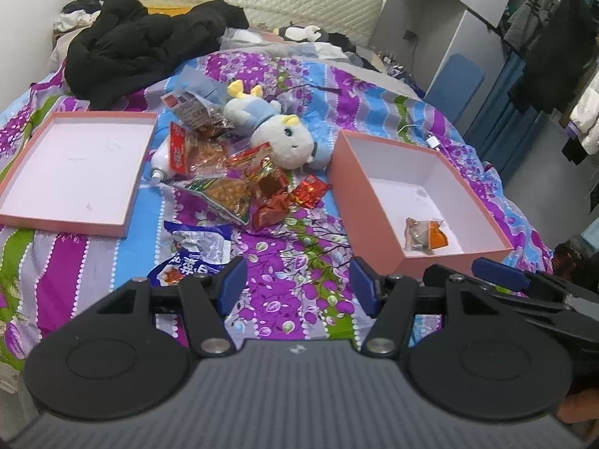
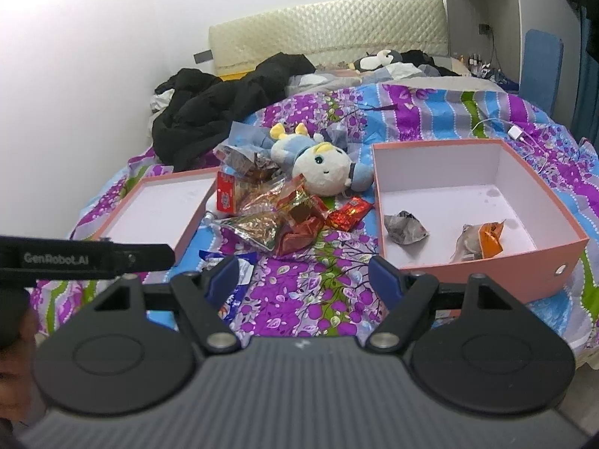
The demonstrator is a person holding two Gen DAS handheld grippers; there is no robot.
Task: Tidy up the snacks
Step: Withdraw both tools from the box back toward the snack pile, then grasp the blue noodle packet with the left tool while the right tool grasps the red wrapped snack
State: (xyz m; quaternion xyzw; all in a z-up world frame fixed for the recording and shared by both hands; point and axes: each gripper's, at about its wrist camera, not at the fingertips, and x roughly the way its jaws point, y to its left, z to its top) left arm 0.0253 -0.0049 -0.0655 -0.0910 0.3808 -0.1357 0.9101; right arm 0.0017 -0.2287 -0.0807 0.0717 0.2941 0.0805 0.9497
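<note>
A pile of snack packets (image 1: 239, 176) (image 2: 284, 217) lies mid-bed between a shallow pink lid (image 1: 75, 164) (image 2: 161, 209) on the left and a deep pink box (image 1: 430, 258) (image 2: 486, 262) on the right. The box holds an orange-and-grey packet (image 1: 426, 234) (image 2: 481, 241) and a crumpled grey packet (image 2: 406, 226). A blue-and-white packet (image 1: 194, 250) (image 2: 234, 292) lies near the front. My left gripper (image 1: 297, 286) is open and empty above the bedspread. My right gripper (image 2: 305, 280) is open and empty, just left of the box's near corner.
A plush doll (image 1: 277, 131) (image 2: 322, 164) lies behind the pile. A white bottle (image 1: 161, 164) lies by the lid. Black clothing (image 1: 142, 41) (image 2: 217, 101) is heaped at the back. A charger cable (image 2: 516, 134) lies behind the box. The right gripper also shows in the left wrist view (image 1: 501, 273).
</note>
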